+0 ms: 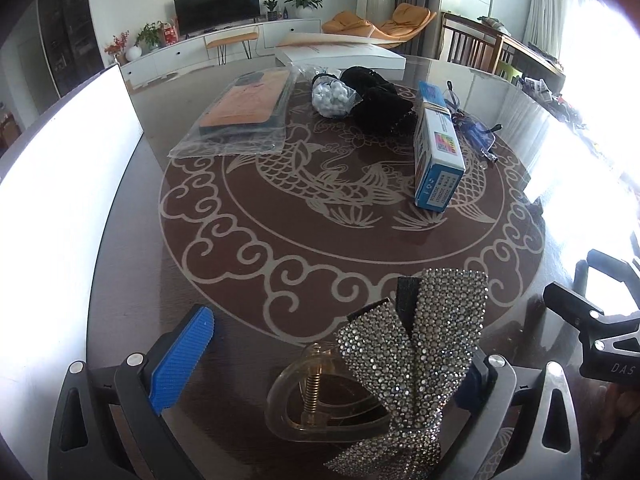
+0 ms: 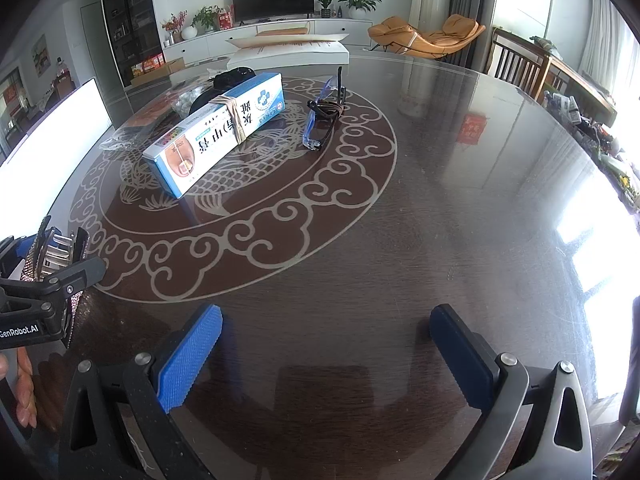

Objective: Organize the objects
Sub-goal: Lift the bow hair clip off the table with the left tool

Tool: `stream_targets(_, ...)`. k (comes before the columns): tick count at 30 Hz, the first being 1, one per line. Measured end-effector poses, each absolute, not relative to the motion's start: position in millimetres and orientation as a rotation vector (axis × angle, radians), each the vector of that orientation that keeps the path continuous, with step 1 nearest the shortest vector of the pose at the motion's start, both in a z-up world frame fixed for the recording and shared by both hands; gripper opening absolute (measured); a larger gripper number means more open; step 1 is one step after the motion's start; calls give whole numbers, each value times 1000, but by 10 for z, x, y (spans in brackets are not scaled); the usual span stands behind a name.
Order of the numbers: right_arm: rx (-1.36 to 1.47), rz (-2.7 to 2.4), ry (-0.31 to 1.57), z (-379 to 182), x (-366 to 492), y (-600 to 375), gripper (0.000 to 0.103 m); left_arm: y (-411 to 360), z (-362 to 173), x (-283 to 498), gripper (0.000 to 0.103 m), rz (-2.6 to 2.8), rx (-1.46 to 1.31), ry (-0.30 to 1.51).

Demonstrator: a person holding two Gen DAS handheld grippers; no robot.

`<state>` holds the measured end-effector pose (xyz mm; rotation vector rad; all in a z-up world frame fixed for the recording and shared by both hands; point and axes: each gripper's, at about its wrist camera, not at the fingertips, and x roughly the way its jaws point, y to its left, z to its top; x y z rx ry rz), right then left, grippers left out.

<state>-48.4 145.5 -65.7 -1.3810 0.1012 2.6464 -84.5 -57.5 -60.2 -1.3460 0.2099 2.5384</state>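
Here the left gripper stood spread around a rhinestone bow hair claw near the tabletop's near edge, perhaps touching one finger; the right gripper gaped empty. A clear bag held white beads.

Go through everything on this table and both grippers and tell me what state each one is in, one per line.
Left gripper: open, rhinestone bow hair clip between its fingers.
Right gripper: open, empty, above bare table.
Hair clip: tilted against one finger; grip unclear.
Blue box: closed, lying flat, band around it.
Glasses: folded, beside the box.
Bead bag: lying by black cloth.
Plastic-wrapped packet: flat, still wrapped.
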Motion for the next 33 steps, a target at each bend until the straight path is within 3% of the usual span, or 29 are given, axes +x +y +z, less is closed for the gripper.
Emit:
stream_targets(29,-1386,2648,108,-651,-468,1471,103,-623,-599,-871,103,2564,-1359,189)
stream_targets(33,-1315,2635,264,-577,-421,1653,103,-621,-599,-875,103,2566,-1359,188)
